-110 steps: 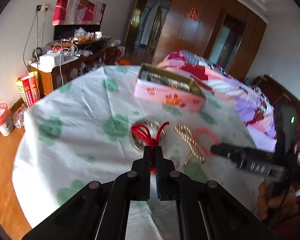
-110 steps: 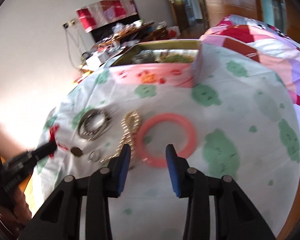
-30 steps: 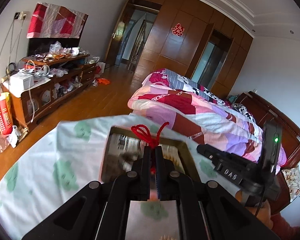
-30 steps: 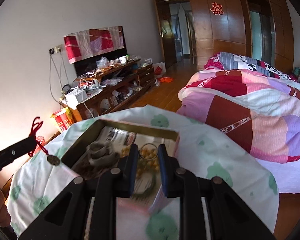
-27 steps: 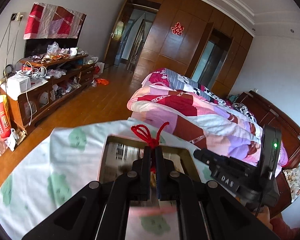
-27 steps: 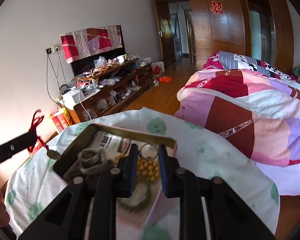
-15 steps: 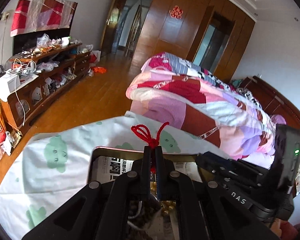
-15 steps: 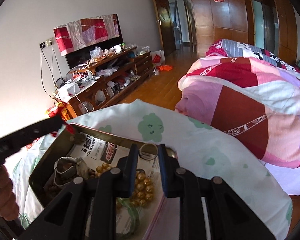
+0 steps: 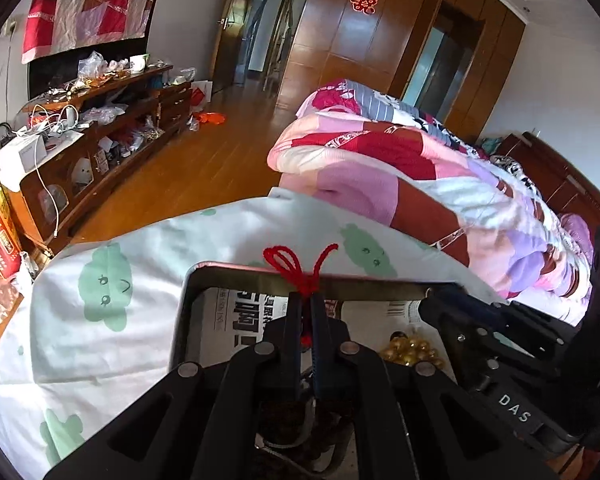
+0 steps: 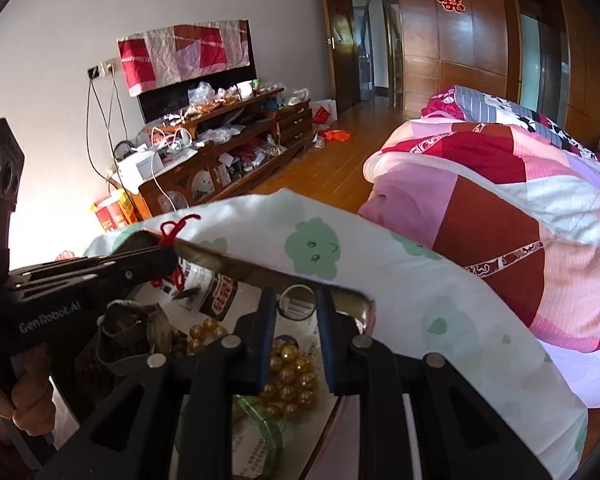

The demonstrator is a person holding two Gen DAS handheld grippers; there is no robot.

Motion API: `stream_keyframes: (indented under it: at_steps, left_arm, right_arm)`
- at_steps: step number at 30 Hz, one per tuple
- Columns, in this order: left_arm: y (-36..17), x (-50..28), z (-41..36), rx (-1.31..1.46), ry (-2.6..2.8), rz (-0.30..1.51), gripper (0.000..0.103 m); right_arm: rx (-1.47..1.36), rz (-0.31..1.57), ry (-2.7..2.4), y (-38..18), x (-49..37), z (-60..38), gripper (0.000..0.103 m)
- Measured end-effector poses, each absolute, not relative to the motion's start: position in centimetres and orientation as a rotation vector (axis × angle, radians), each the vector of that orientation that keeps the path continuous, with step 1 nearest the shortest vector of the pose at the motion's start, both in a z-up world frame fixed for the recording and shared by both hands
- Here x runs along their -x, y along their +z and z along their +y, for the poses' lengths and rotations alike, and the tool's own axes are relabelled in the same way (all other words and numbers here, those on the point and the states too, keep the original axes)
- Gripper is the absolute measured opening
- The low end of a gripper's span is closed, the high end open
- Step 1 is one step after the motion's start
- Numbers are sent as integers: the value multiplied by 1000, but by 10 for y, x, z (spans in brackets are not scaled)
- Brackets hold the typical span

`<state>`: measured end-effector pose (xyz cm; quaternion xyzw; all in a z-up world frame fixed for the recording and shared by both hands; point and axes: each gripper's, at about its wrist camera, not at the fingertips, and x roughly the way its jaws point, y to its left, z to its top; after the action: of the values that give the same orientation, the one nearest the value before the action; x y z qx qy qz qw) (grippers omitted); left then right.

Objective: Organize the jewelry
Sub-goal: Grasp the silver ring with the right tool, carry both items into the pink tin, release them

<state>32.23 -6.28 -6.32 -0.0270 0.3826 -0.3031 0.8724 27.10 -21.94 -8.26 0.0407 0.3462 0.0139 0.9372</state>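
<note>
Jewelry box on table, both grippers above it

Cabinet (image 10: 228, 152), low and wooden, stands far left against the wall, its top cluttered with cables and bags; a red and white cloth (image 10: 184, 54) hangs above it.

Tablecloth (image 9: 112, 312), white with green cloud faces, covers the table (image 10: 452, 320) in the foreground.

Box (image 9: 236, 270), a shallow open tin with a pink outer rim, sits on the tablecloth. Printed newspaper (image 9: 236, 312) lines its floor.

Left gripper (image 9: 306, 300) hangs over the box with its jaws pressed together on a red cord (image 9: 296, 260). The looped and knotted end of the cord sticks out past the fingertips; a further stretch dangles below them toward the box in the right wrist view. A person's hand (image 10: 28, 400) holds this gripper's handle at the lower left edge of that view.

Gold beads (image 10: 292, 368) lie clustered inside the box, with a dark bundle (image 10: 132, 336) to their left and a green bangle (image 10: 268, 428) nearer the camera.

Right gripper (image 10: 296, 300) sits over the right part of the box. Its blue-padded jaws stand a narrow gap apart, with a thin metal ring (image 10: 298, 302) between the tips; whether the pads press on the ring cannot be told.

Bed (image 9: 420, 168) lies beyond the table to the right, covered by a patchwork quilt in pink, red and purple, with wooden wardrobe doors (image 9: 360, 32) behind it
</note>
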Motion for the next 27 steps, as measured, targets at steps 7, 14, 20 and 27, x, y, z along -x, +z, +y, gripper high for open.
stream_keyframes:
  at_steps: [7,14,20,27]
  left_arm:
    - [-65,-325,-62,49,-565,816,3]
    - [-68,-326,-65,3,-525,827,4]
    - [-70,-329,-64,4,-512,843,7]
    - [-66,-321,-69,-52,-510,803,53]
  right_arm:
    - [-49,698,0,-84,-271,-218,23]
    - [-62,692,5,-84,-271,-217,24]
    - [-73,679,27,-83,-270,-218,32]
    - [-78,665,34,-82,-268,-218,40]
